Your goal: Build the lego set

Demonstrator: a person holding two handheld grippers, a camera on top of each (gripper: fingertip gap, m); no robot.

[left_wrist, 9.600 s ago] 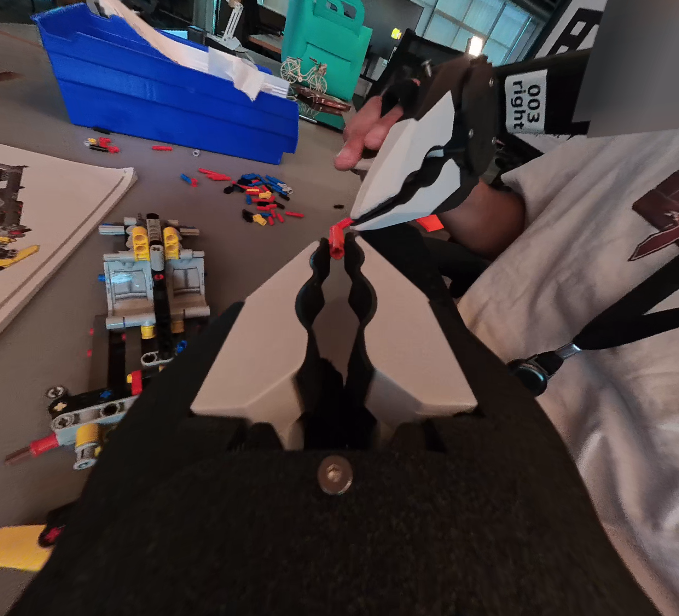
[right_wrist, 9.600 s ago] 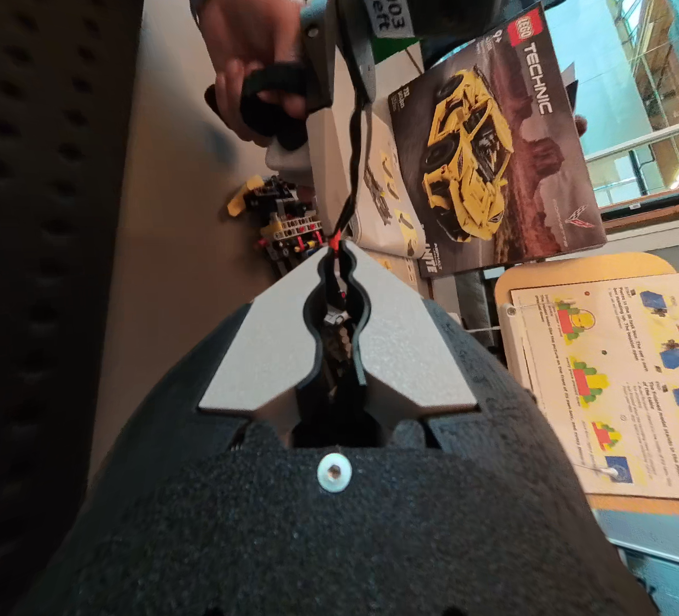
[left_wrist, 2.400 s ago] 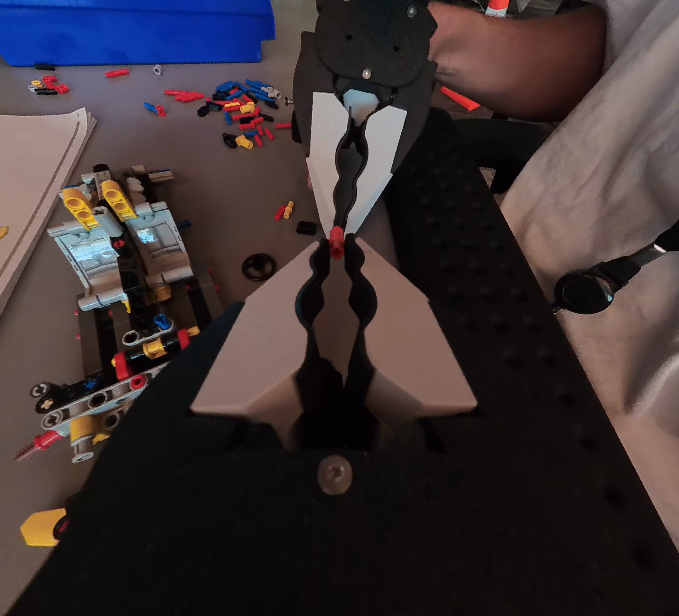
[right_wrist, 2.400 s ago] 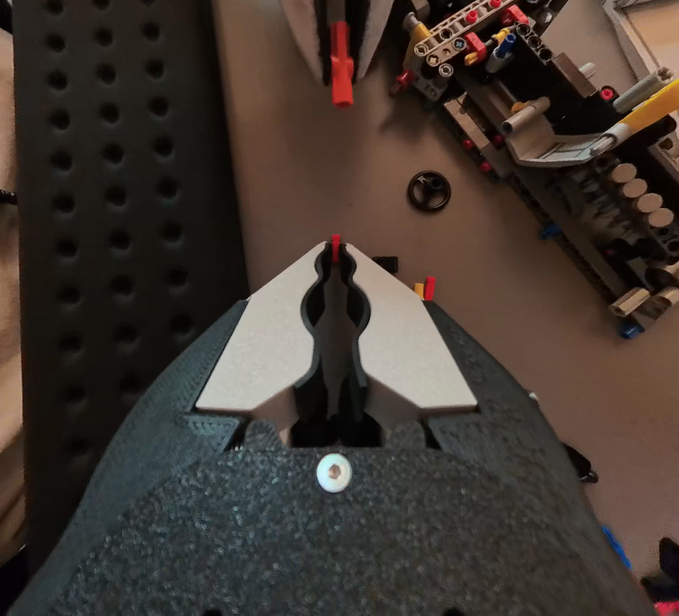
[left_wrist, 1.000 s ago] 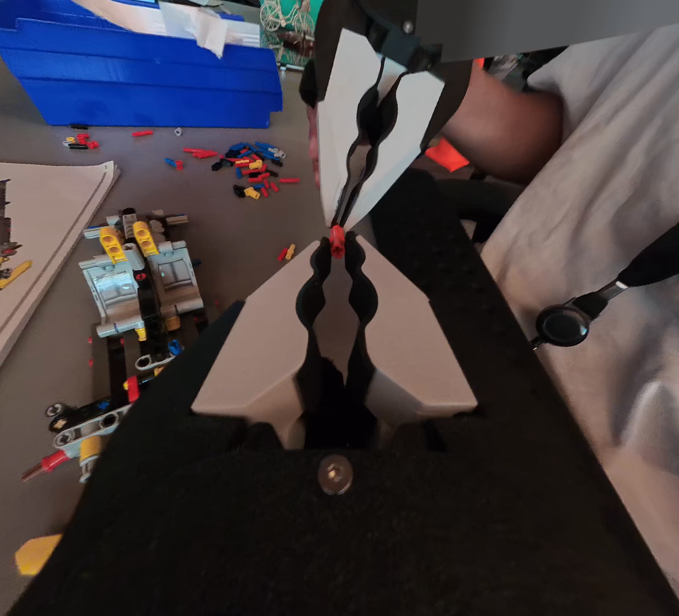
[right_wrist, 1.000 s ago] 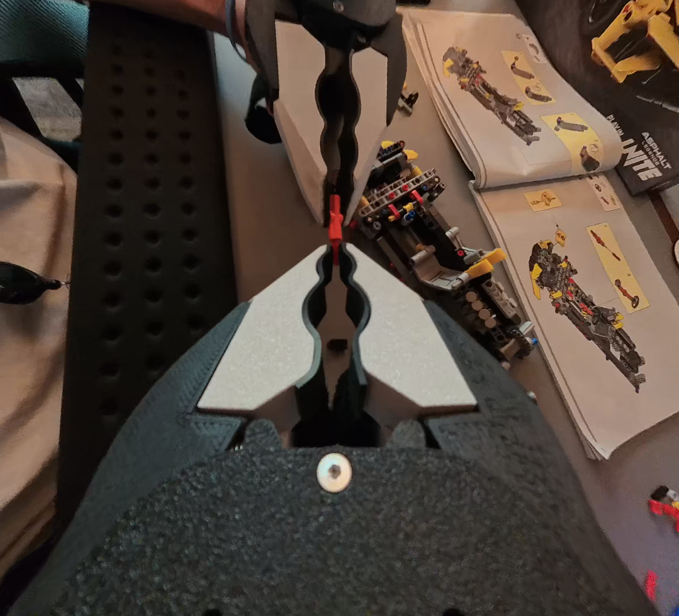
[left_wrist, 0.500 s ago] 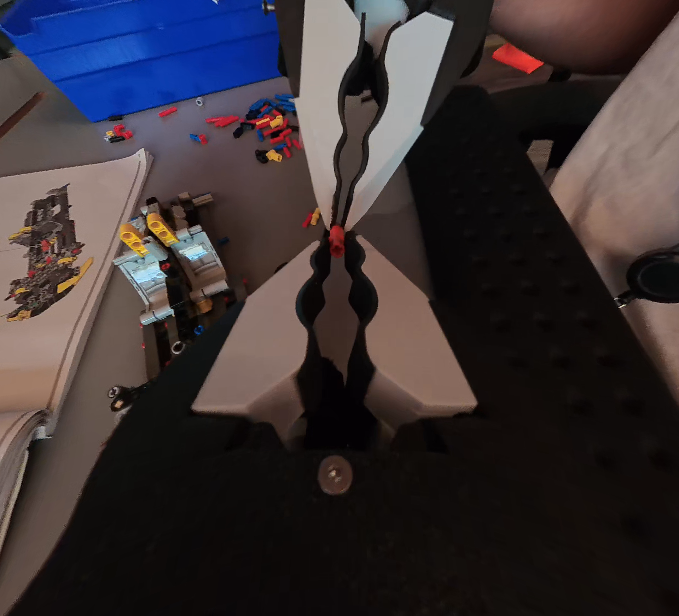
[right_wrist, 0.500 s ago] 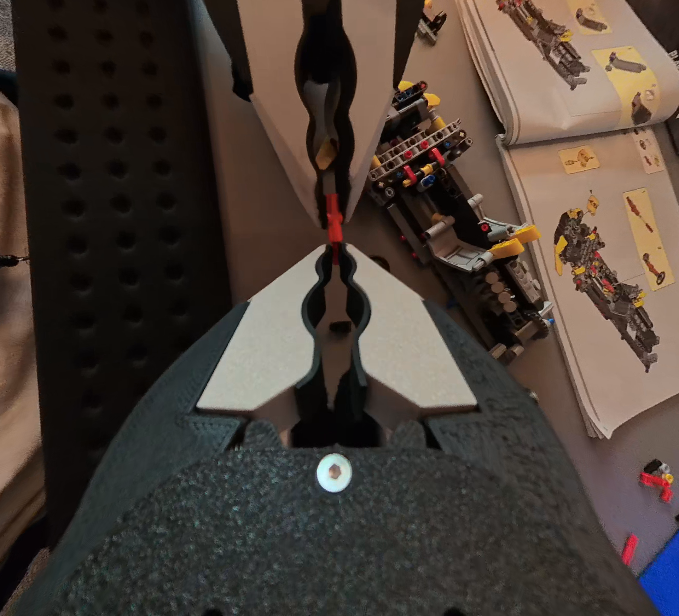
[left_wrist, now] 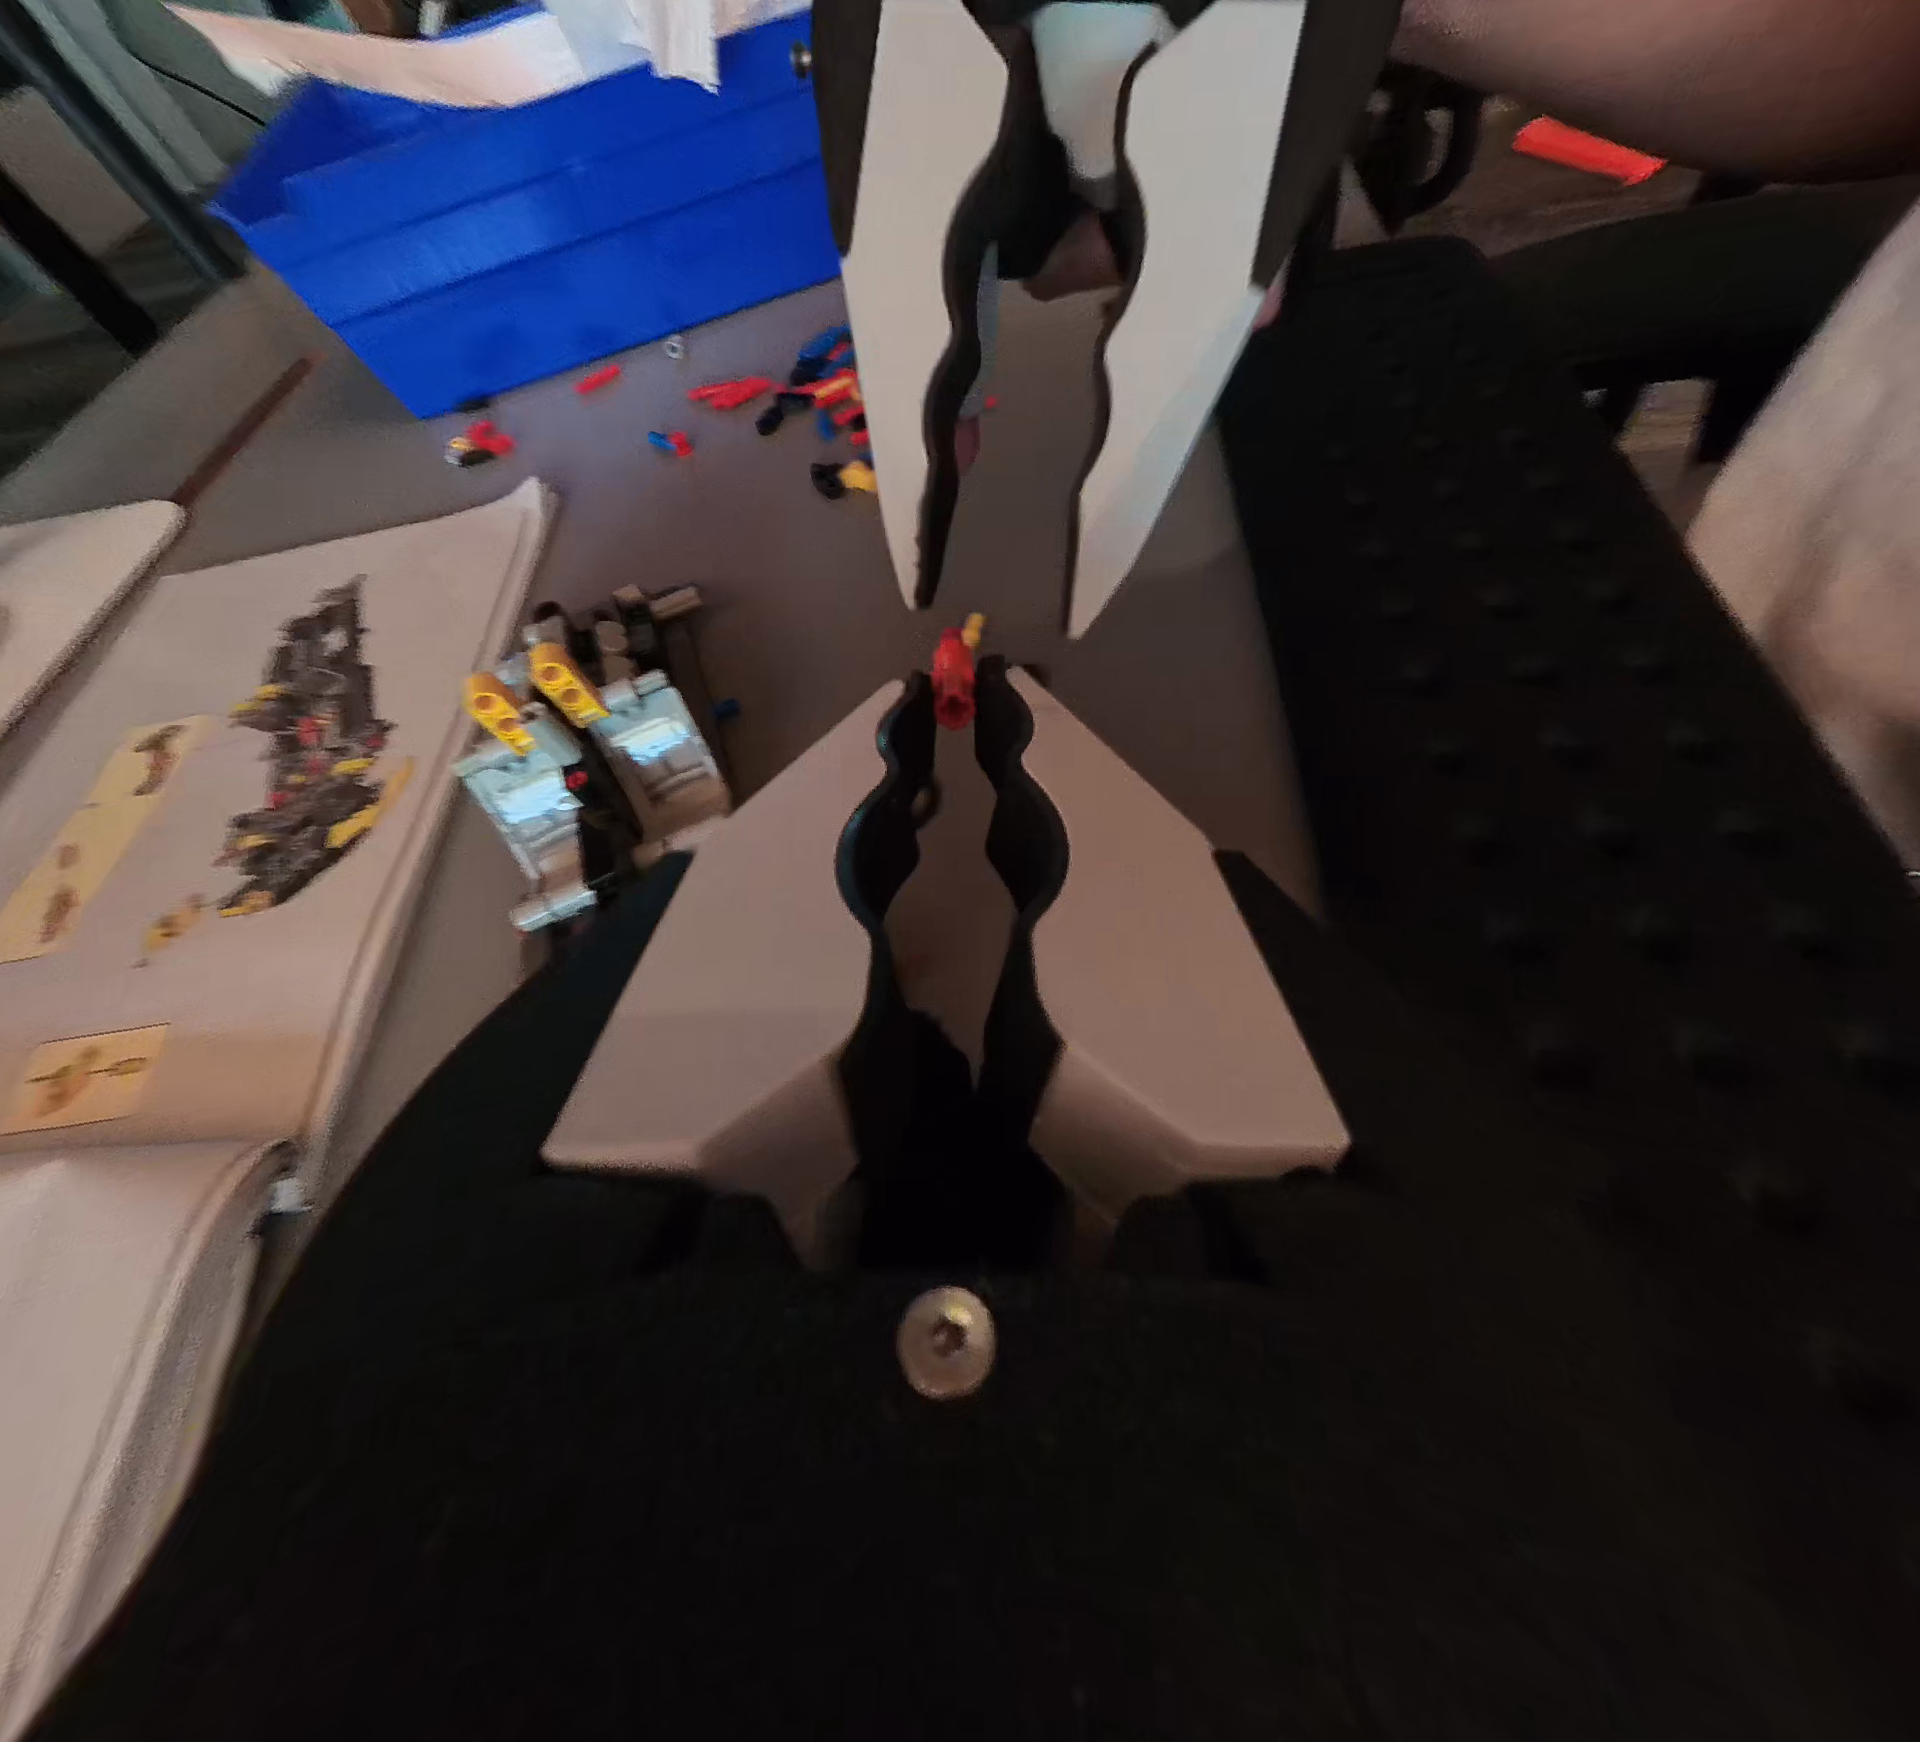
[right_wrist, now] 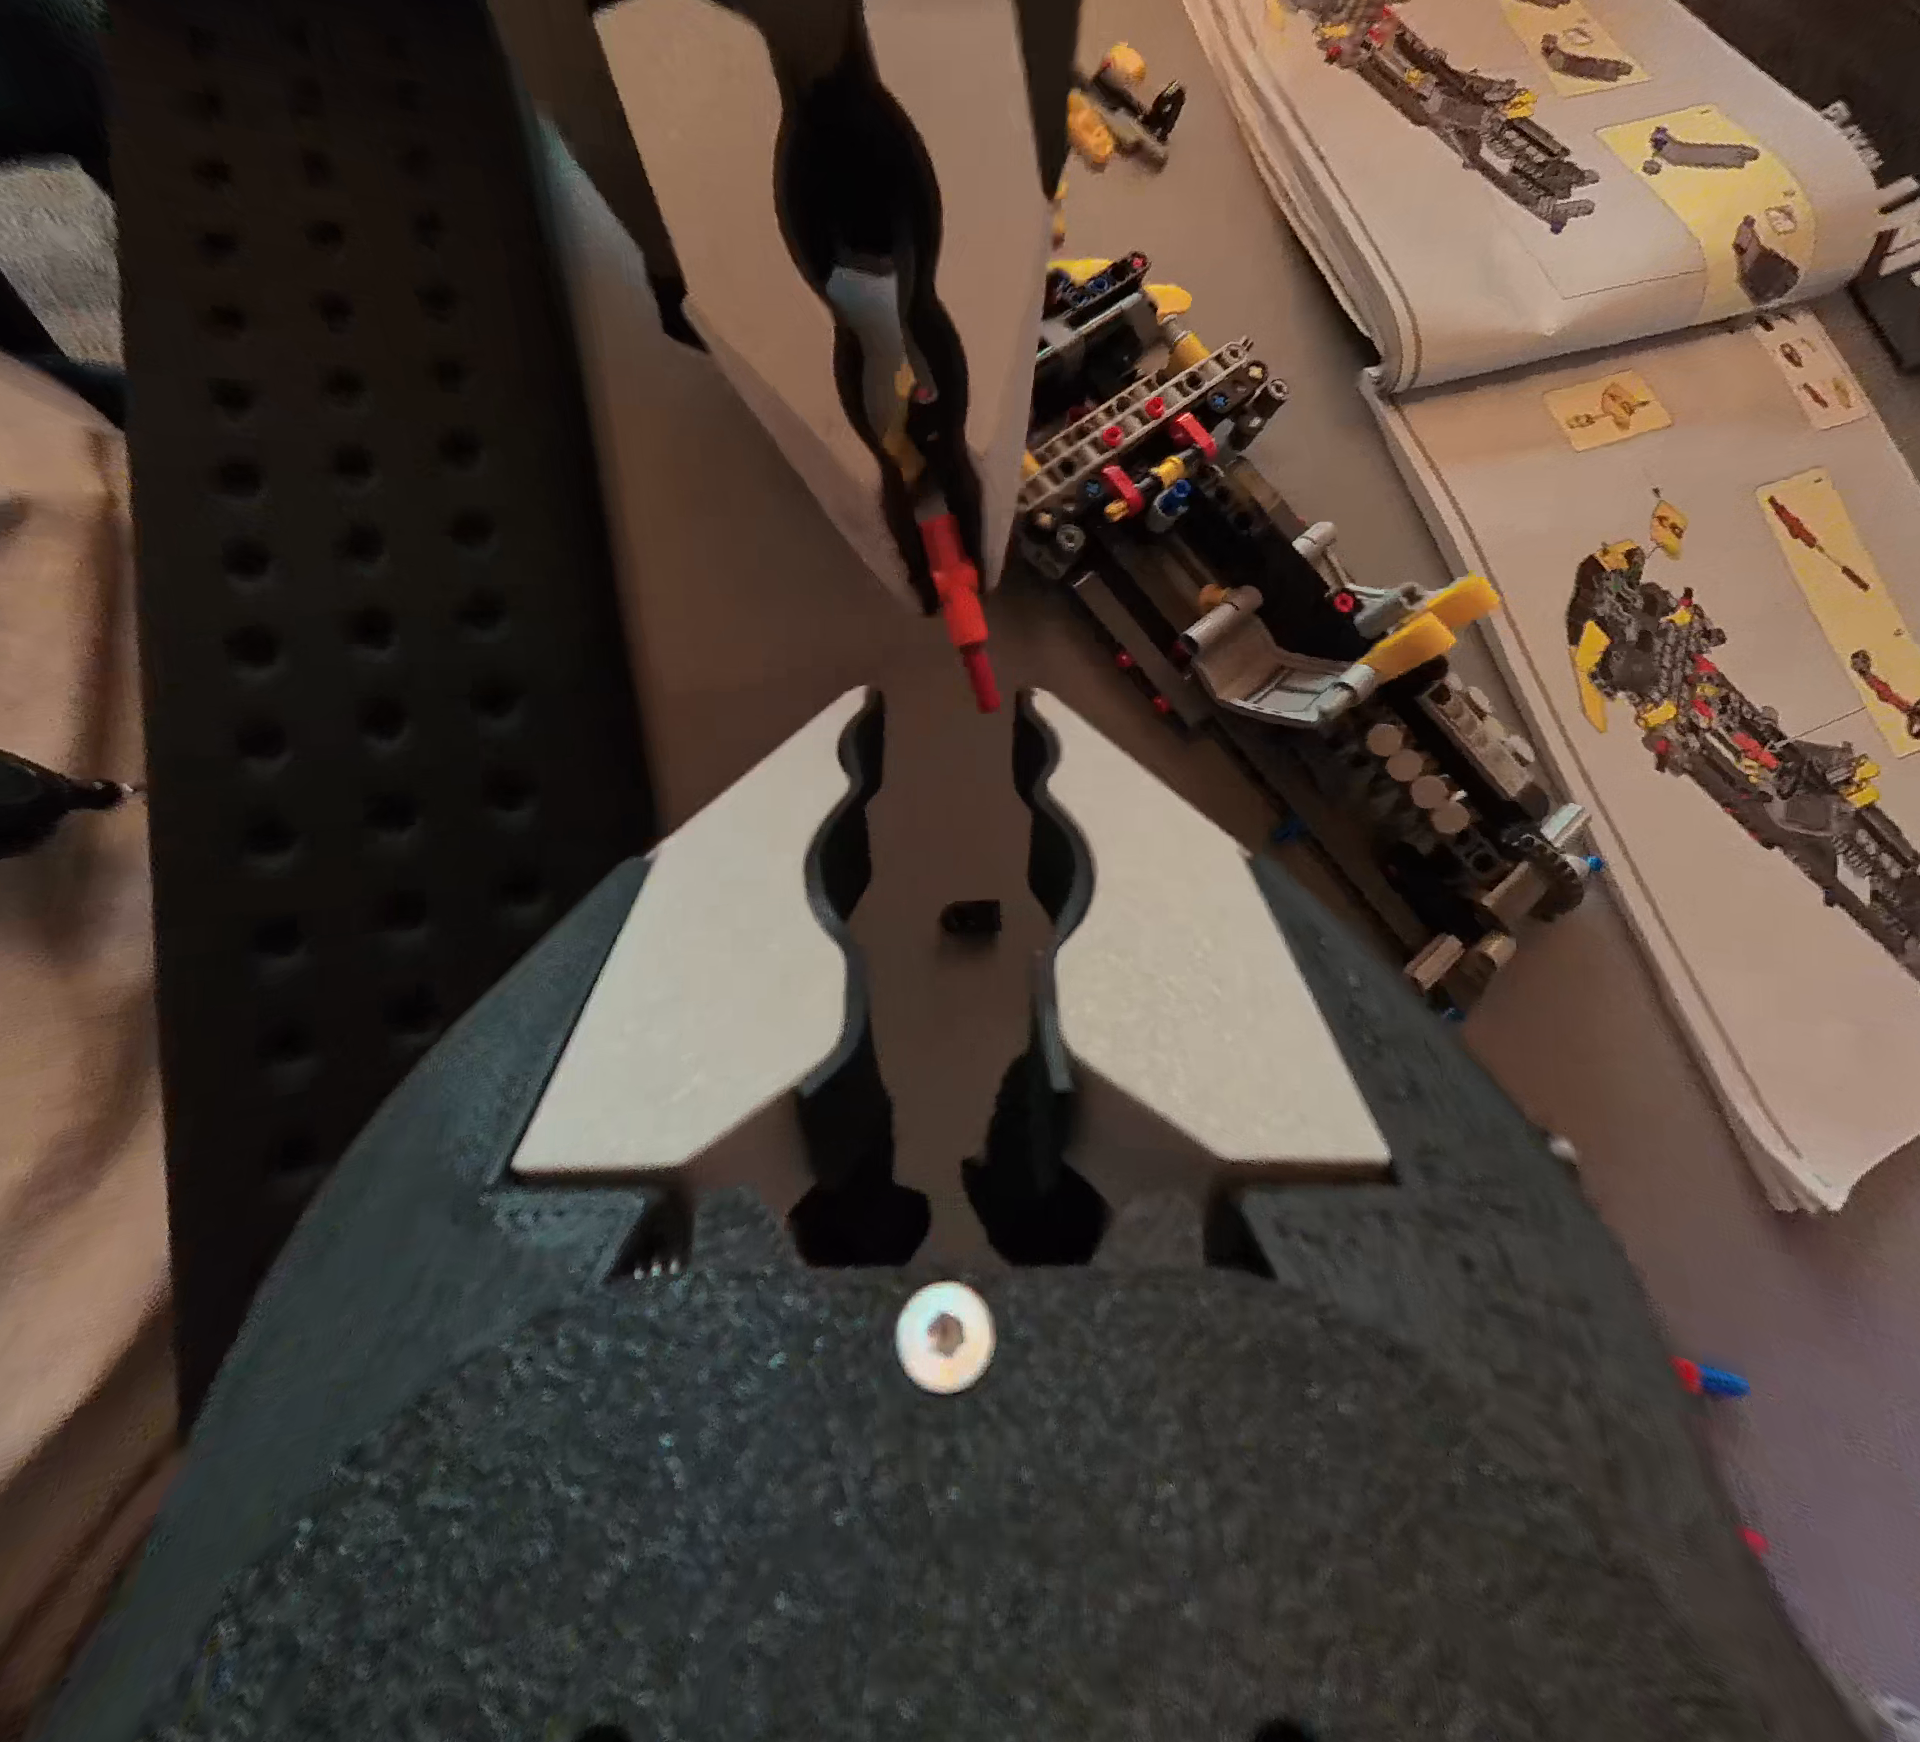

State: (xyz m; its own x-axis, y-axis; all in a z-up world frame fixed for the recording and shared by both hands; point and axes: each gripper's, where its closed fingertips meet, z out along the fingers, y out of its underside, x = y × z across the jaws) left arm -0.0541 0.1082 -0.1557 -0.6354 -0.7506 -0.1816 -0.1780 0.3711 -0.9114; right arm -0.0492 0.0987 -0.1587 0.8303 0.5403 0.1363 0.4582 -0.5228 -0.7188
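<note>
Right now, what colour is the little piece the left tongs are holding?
Red. The little piece shows best in the right wrist view, pinched in the left tongs.

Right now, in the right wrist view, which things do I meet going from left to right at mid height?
Black perforated panel → left gripper shut on the red pin → half-built car chassis → open instruction booklet.

The right gripper (right_wrist: 945,705) has let go and spread its fingers, leaving the red peg (right_wrist: 958,606) pinched only by the left gripper (left_wrist: 952,690).
</note>
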